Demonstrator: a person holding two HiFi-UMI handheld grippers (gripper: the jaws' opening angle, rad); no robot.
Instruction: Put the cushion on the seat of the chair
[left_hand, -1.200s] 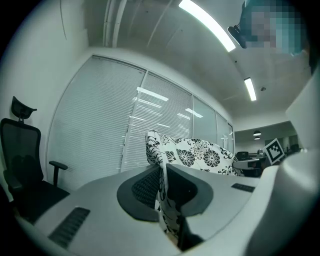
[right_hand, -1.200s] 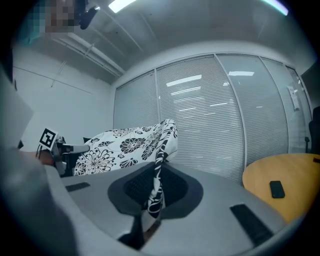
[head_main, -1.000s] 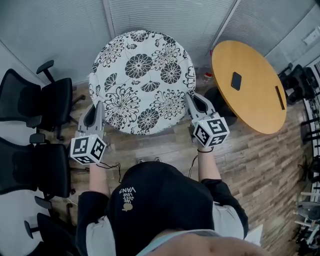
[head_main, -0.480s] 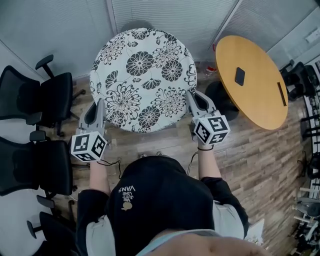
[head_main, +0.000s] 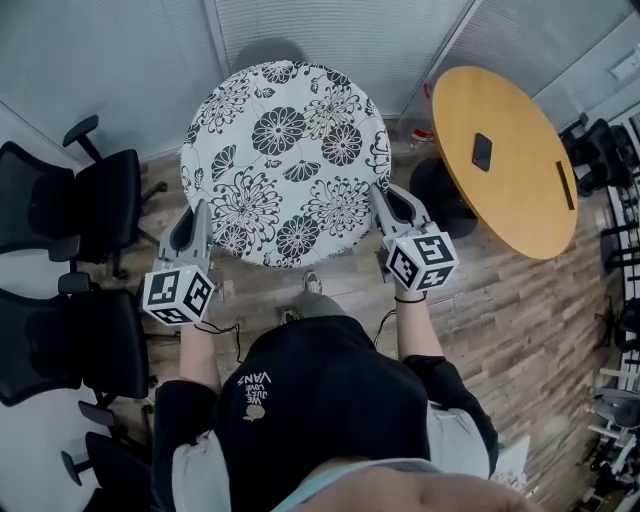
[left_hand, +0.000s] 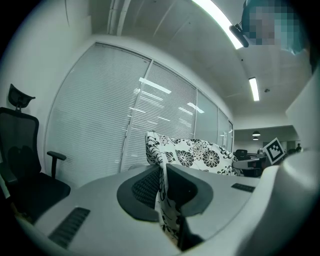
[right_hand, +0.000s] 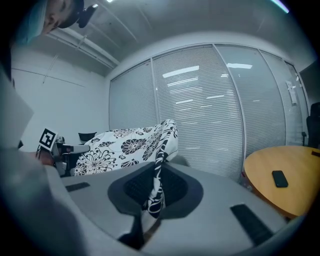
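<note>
Left gripper (head_main: 192, 222) and right gripper (head_main: 388, 200) each pinch an opposite edge of the round flowered cushion (head_main: 285, 160), so it hangs spread flat in the air before the person (head_main: 320, 400), above the wood floor (head_main: 500, 320), probably for lowering onto a seat; black chairs (head_main: 100, 200) stand well apart at left.

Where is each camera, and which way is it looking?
Head view: on the person's head, looking steeply down at the cushion; torso and forearms show.
Left gripper view: rides the left hand-held gripper, facing along jaws shut on the cushion.
Right gripper view: same on the right hand-held gripper; table beyond.
All share the cushion.
</note>
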